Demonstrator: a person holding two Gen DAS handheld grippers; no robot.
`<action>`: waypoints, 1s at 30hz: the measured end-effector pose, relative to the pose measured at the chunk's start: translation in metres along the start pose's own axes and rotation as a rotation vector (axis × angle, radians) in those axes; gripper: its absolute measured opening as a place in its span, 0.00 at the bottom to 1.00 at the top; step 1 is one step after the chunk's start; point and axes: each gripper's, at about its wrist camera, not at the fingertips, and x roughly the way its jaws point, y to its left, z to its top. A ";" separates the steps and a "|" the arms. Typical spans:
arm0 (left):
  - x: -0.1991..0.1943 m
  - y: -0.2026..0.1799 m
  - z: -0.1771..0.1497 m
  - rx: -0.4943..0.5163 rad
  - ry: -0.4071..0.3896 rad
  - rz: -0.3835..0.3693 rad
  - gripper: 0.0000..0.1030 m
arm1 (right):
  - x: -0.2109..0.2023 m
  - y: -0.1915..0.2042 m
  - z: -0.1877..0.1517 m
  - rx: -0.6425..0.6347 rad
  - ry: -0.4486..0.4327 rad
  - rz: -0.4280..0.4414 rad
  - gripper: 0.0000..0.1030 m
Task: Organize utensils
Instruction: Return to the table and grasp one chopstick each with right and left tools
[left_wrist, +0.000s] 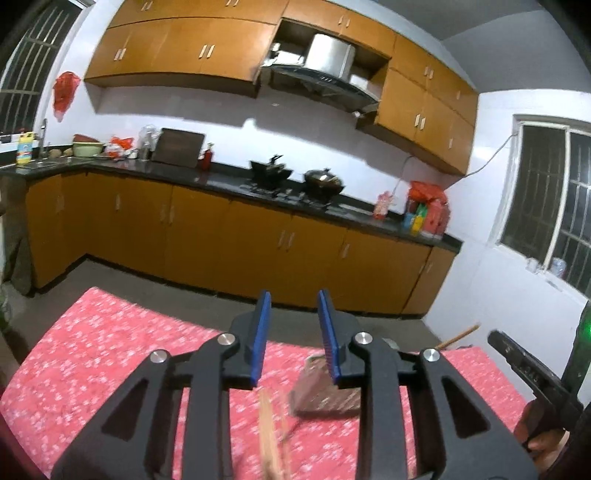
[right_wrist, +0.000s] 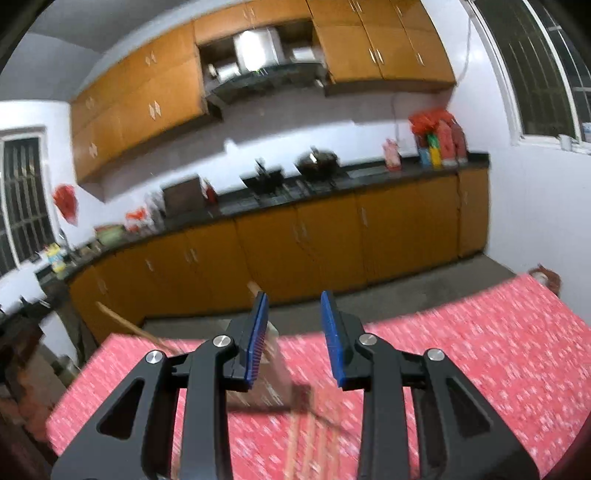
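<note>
Tabletop (left_wrist: 92, 350) with red patterned cover carries a brown holder (left_wrist: 325, 391), wooden handle (left_wrist: 461, 334) sticking out. Blurred chopsticks (left_wrist: 271, 435) lie near it. Left claw (left_wrist: 293, 334) and right claw (right_wrist: 294, 336) both spread, pinching nothing.

Left tongs (left_wrist: 293, 334) parted, empty, above red tablecloth (left_wrist: 92, 350); brown holder (left_wrist: 325, 398) and chopsticks (left_wrist: 271, 435) (blurred) below.

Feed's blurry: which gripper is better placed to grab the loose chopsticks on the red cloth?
Left, probably: the chopsticks lie just below the open left gripper; the right gripper sits off beyond the brown holder.
</note>
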 end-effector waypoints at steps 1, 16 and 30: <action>-0.001 0.006 -0.008 0.007 0.019 0.026 0.28 | 0.004 -0.006 -0.007 0.001 0.034 -0.017 0.30; 0.040 0.053 -0.147 0.016 0.437 0.094 0.29 | 0.064 -0.012 -0.157 -0.036 0.524 -0.049 0.17; 0.052 0.019 -0.181 0.085 0.537 0.001 0.27 | 0.068 -0.038 -0.160 -0.029 0.517 -0.151 0.07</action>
